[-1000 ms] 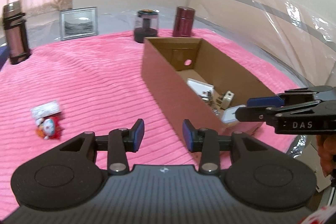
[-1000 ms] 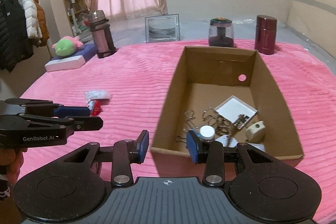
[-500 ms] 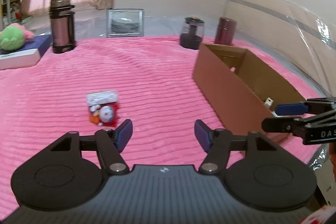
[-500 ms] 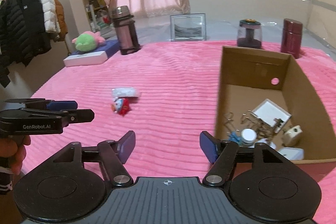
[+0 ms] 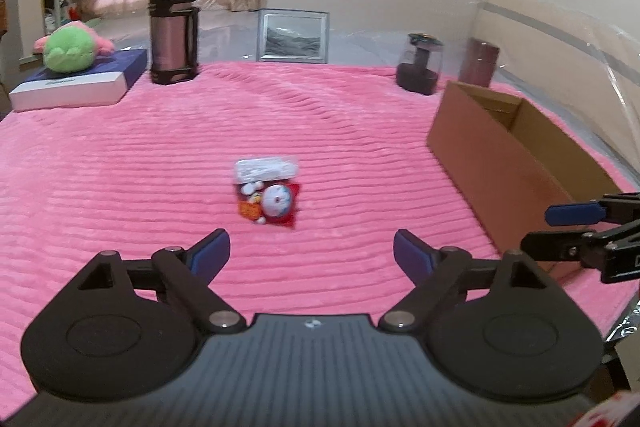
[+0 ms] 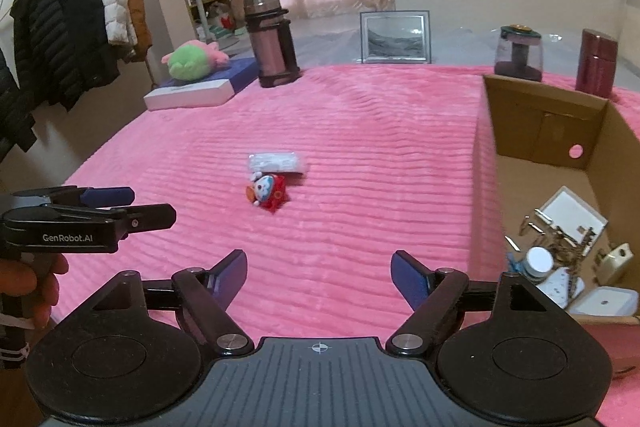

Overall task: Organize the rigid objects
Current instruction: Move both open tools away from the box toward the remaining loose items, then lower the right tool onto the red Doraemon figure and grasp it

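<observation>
A small red and white toy figure (image 5: 270, 203) lies on the pink blanket with a clear plastic packet (image 5: 267, 168) touching its far side; both also show in the right wrist view, toy (image 6: 268, 193) and packet (image 6: 278, 162). My left gripper (image 5: 311, 255) is open and empty, just short of the toy. My right gripper (image 6: 318, 273) is open and empty, over the blanket left of the cardboard box (image 6: 538, 143). The box holds several small items, among them a white card (image 6: 570, 213) and metal clips (image 6: 560, 235).
Along the far edge stand a steel flask (image 5: 173, 27), a picture frame (image 5: 293, 35), a dark glass jar (image 5: 420, 65) and a maroon tin (image 5: 478, 62). A green plush (image 5: 68, 51) lies on a book (image 5: 76, 83). Coats (image 6: 72, 39) hang at left.
Both grippers have swung left, away from the box and toward the toy, and their jaws have opened wider. The toy now sits centred ahead of the left gripper.
</observation>
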A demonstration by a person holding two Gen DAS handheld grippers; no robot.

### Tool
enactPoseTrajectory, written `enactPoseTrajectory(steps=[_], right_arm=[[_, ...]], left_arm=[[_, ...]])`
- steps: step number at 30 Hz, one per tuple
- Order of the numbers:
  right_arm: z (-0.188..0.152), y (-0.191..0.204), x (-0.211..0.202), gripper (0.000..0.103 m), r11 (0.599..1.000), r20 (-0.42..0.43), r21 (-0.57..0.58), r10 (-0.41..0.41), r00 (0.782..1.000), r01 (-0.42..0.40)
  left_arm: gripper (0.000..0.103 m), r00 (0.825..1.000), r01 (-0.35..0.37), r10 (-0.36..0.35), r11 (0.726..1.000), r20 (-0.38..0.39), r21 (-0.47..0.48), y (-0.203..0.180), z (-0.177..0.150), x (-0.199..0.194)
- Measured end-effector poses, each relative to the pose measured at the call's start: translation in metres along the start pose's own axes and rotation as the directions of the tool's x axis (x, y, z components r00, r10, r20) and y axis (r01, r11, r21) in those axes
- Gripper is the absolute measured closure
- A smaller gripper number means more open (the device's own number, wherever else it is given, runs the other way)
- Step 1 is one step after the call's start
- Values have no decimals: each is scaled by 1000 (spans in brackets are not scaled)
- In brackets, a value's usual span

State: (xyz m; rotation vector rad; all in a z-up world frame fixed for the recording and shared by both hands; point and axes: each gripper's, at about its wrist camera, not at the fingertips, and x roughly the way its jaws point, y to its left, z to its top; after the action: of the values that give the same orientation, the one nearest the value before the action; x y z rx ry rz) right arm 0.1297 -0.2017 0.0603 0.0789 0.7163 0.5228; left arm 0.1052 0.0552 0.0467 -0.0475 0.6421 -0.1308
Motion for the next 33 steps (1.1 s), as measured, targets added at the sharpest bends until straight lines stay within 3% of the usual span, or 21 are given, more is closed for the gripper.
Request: enactPoseTrajectory(steps=[16, 33], right_arm=[[5, 22, 71, 26, 1000, -23, -13, 27, 999, -28], [20, 37, 172, 26, 998, -54, -23, 64, 996, -66]], left_arm=[[14, 997, -70, 69, 997, -42, -15, 59, -1, 38], [14, 994, -65, 66, 998, -86, 12, 104, 5, 92]])
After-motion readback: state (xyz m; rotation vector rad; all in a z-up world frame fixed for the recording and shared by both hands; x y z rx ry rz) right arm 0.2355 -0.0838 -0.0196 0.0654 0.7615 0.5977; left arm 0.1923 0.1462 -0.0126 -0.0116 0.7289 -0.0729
